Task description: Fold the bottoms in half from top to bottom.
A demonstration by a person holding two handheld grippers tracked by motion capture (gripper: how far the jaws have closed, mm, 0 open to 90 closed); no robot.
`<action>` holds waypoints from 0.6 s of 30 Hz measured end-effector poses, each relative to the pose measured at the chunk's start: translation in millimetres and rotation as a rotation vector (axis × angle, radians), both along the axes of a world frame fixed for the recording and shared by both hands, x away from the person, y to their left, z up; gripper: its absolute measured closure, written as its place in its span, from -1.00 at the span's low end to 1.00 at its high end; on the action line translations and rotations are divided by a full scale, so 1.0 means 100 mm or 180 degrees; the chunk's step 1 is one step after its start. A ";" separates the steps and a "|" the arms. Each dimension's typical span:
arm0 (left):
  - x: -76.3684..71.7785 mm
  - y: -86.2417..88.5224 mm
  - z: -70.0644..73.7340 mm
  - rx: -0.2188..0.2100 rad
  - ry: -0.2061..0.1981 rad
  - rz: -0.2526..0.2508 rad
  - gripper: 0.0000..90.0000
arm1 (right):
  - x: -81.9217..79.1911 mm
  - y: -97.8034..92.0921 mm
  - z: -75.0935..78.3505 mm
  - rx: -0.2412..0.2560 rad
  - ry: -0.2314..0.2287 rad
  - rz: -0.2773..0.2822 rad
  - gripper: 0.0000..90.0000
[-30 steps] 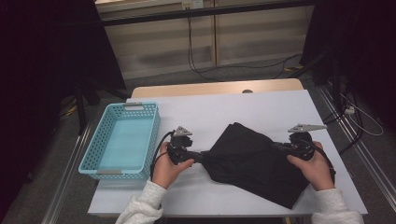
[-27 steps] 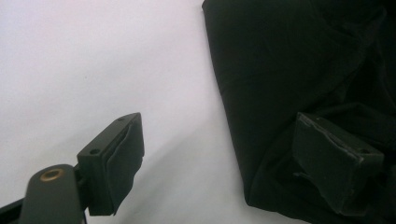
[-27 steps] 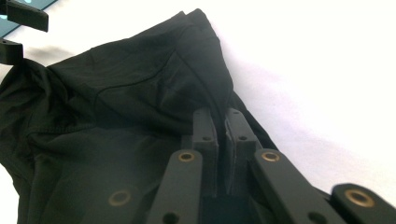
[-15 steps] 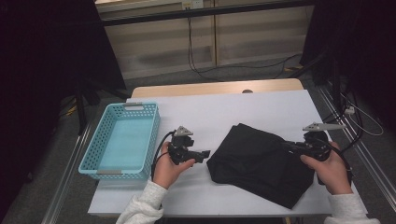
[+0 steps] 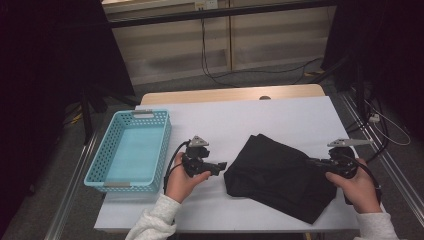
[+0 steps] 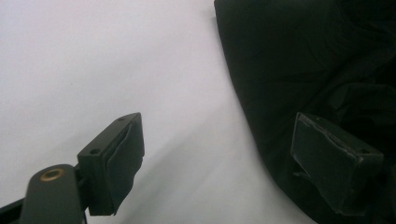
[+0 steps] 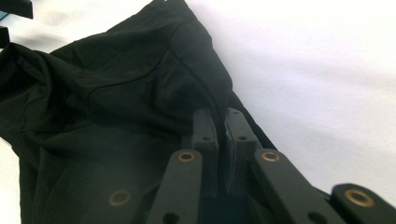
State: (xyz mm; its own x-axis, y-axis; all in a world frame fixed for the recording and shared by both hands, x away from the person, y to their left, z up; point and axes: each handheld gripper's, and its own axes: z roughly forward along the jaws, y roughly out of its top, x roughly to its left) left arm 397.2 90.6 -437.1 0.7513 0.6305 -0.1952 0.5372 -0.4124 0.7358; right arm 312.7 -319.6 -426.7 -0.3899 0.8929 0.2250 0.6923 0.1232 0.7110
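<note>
A black cloth (image 5: 282, 176) is lying folded near the front right corner of the table (image 5: 280, 112), its long axis running diagonally from the middle toward that corner. The right gripper (image 7: 222, 140) is pinching the cloth's right edge, jaws closed on what looks like a hem. The left gripper (image 6: 231, 161) is hovering just left of the cloth, jaws spread and empty, slightly nearer its bulk. Compared with a moment ago, the right hand (image 5: 357, 187) has pulled outward and the cloth's left edge has left the left gripper. A blue basket (image 5: 112, 172) is sitting at the left edge.

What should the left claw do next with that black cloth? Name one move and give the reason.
Probably ease the left claw forward and shut it on the black cloth edge: its jaws stand open beside that edge, while the right claw pinches the opposite side.
</note>
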 end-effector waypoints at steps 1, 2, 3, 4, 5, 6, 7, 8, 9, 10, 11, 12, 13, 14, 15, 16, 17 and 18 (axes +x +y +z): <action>0.00 0.00 0.00 0.0003 0.0000 -0.0008 -0.62 | 0.00 0.00 0.00 0.0001 0.0003 0.0000 0.89; 0.00 0.00 0.00 0.0003 0.0000 -0.0008 -0.62 | 0.00 0.00 0.00 0.0001 0.0003 0.0000 0.89; 0.00 -0.01 -0.01 0.0015 0.0001 -0.0021 -0.62 | 0.00 0.00 -0.01 0.0008 0.0023 -0.0014 0.89; 0.00 -0.01 -0.01 0.0010 0.0000 -0.0018 -0.62 | 0.00 0.00 -0.01 0.0004 0.0024 -0.0013 0.89; -0.01 -0.01 -0.01 0.0012 0.0002 -0.0024 -0.62 | 0.00 -0.01 -0.02 0.0004 0.0018 -0.0008 0.89; -0.01 -0.02 0.00 0.0006 -0.0004 -0.0023 -0.62 | 0.00 -0.01 -0.02 0.0006 0.0022 -0.0006 0.89; -0.01 -0.02 0.00 0.0009 -0.0010 -0.0028 -0.62 | 0.00 -0.02 -0.02 0.0010 0.0020 -0.0005 0.89; -0.01 -0.02 0.00 0.0018 -0.0011 -0.0034 -0.62 | 0.00 -0.02 -0.02 0.0017 0.0022 -0.0012 0.89; -0.01 -0.03 0.00 0.0030 -0.0052 0.0013 -0.62 | 0.00 -0.02 -0.02 0.0017 0.0027 -0.0017 0.89; -0.01 -0.02 0.00 0.0004 -0.0029 -0.0026 -0.62 | 0.00 -0.03 -0.03 0.0015 0.0029 -0.0014 0.89; -0.01 -0.02 0.00 0.0002 -0.0028 -0.0027 -0.62 | 0.00 -0.02 -0.03 0.0021 0.0034 -0.0019 0.89; -0.01 -0.02 0.01 0.0010 -0.0026 -0.0041 -0.62 | 0.00 -0.02 -0.04 0.0018 0.0030 -0.0017 0.89; -0.01 -0.02 0.01 0.0004 -0.0034 -0.0034 -0.62 | 0.00 -0.03 -0.04 0.0013 0.0026 -0.0015 0.89; -0.01 -0.02 0.01 0.0002 -0.0027 -0.0032 -0.62 | 0.00 -0.03 -0.05 0.0009 0.0038 -0.0008 0.89; -0.01 -0.02 0.01 0.0006 -0.0023 -0.0042 -0.62 | 0.00 -0.03 -0.04 0.0007 0.0039 -0.0009 0.89; -0.01 -0.02 0.01 0.0008 -0.0025 -0.0042 -0.62 | 0.00 -0.03 -0.04 0.0011 0.0035 -0.0003 0.89; -0.01 -0.01 0.01 0.0008 -0.0028 -0.0040 -0.62 | -0.01 -0.04 -0.03 0.0013 0.0033 -0.0008 0.89; -0.01 -0.01 0.02 0.0004 -0.0030 -0.0030 -0.62 | -0.01 -0.05 -0.02 0.0003 0.0018 -0.0011 0.89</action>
State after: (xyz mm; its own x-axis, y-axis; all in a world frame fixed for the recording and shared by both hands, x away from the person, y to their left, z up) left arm 396.5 89.1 -435.5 0.7590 0.6236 -0.1871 0.5262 -0.4184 0.7403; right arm 311.5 -324.2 -428.4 -0.3857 0.8940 0.2279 0.6968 0.1203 0.7072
